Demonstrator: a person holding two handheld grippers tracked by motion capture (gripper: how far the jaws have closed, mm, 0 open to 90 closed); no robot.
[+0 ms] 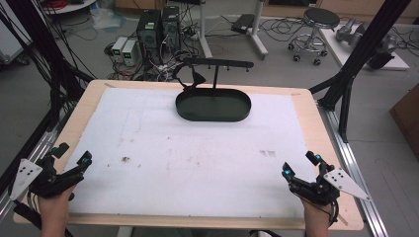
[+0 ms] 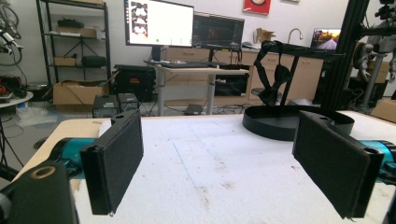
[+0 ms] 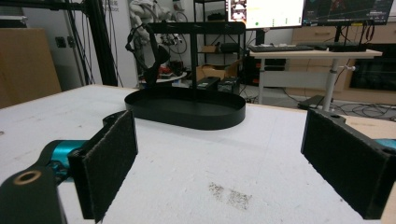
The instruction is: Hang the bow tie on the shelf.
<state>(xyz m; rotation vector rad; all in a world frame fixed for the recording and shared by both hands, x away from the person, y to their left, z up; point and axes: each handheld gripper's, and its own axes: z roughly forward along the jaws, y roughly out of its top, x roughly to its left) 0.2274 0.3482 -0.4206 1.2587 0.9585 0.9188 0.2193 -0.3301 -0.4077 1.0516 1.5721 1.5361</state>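
Left gripper sits at the near left corner of the table, jaws spread wide, nothing between them. Right gripper sits at the near right corner, jaws also wide apart, empty. Black oval tray with a T-shaped stand sits at the far centre of the white mat, well apart from both. A black bow tie hangs from the stand's bar.

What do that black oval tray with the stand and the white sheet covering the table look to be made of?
The black oval tray looks like thin metal with a matte painted finish: its wall is thin, crisp and barely shiny; plastic is possible. The white sheet seems to be a soft, matte, foam-like or felt-like mat: its surface is grainy and holds dark smudges. The wooden table edge looks like pale plywood or laminate.
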